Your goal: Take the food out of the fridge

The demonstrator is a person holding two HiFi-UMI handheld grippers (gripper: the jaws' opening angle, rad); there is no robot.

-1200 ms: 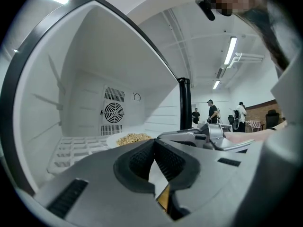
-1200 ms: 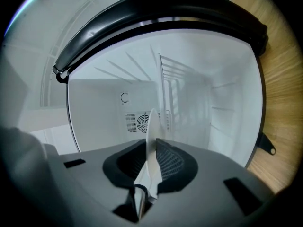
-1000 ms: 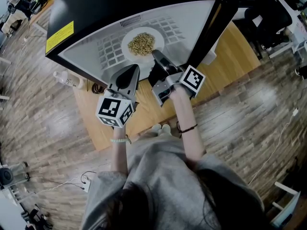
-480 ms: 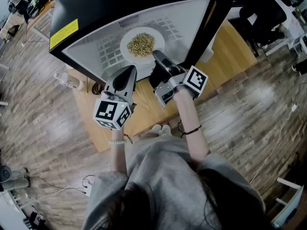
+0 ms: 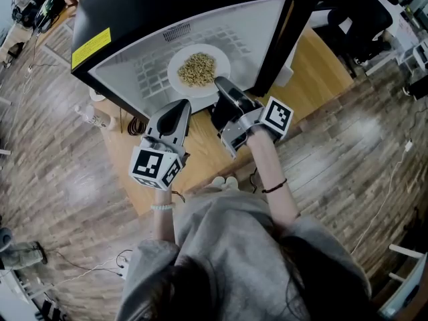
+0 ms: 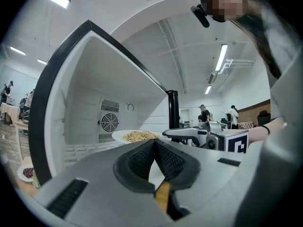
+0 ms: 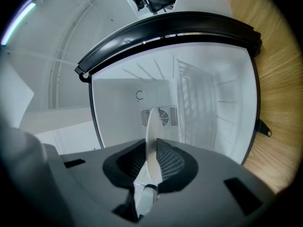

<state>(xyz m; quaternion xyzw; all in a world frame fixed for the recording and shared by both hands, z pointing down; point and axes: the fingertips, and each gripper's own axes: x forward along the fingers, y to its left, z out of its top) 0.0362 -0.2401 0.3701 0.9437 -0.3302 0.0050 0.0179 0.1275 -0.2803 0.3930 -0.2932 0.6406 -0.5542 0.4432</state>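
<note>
The left gripper (image 5: 178,107), jaws pressed together on nothing, is held at 7 o'clock of the plate (image 5: 175,64) of food (image 5: 196,68) inside the open fridge (image 5: 167,5). The plate's 5 o'clock rim is pinched by the right gripper (image 5: 221,84), in whose view it is seen edge-on, food hidden.

White plate (image 5: 176,74), black fridge (image 5: 167,5)
</note>
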